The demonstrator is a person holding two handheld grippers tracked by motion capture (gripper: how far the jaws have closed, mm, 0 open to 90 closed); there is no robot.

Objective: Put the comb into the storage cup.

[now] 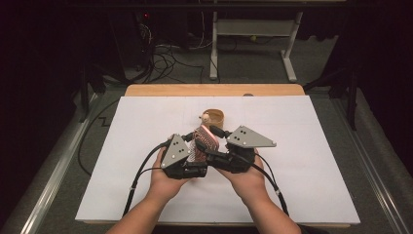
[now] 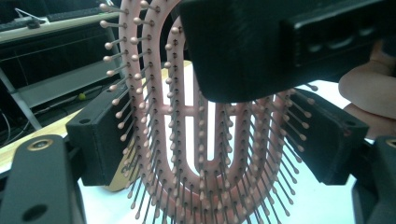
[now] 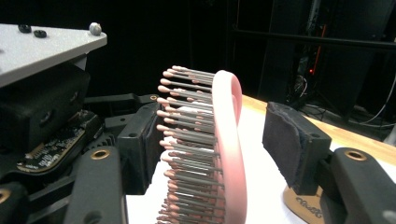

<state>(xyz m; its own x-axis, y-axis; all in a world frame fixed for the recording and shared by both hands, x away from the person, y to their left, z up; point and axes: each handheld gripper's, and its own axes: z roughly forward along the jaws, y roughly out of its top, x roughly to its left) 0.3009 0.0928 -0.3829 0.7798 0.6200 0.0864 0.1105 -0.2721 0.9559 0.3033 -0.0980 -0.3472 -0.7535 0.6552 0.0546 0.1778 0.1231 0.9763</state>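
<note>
Left gripper [image 1: 187, 138] is holding position above the middle of the white-covered counter [image 1: 302, 190], its 2 jaws clamping the pink brush [image 2: 205, 154] by its edges; in the left gripper view the oval, slotted head is standing between the 2 black pads with bristles pointing toward the camera. The brush's long axis is running roughly upright, tilting away toward the far edge of the counter.

Right gripper [image 3: 219, 140] is coming in from the right. Its jaws are straddling the brush [image 3: 229, 149] across its thickness: bristle tips facing the left pad, smooth back facing the right pad, with a gap on the back side, so not yet gripping. No earlier frame to compare.

Judgement: the right gripper needs to close across the bristles and back for a handover.

A tan ring-shaped object [image 1: 214, 117] is lying just beyond, toward the far edge.
</note>
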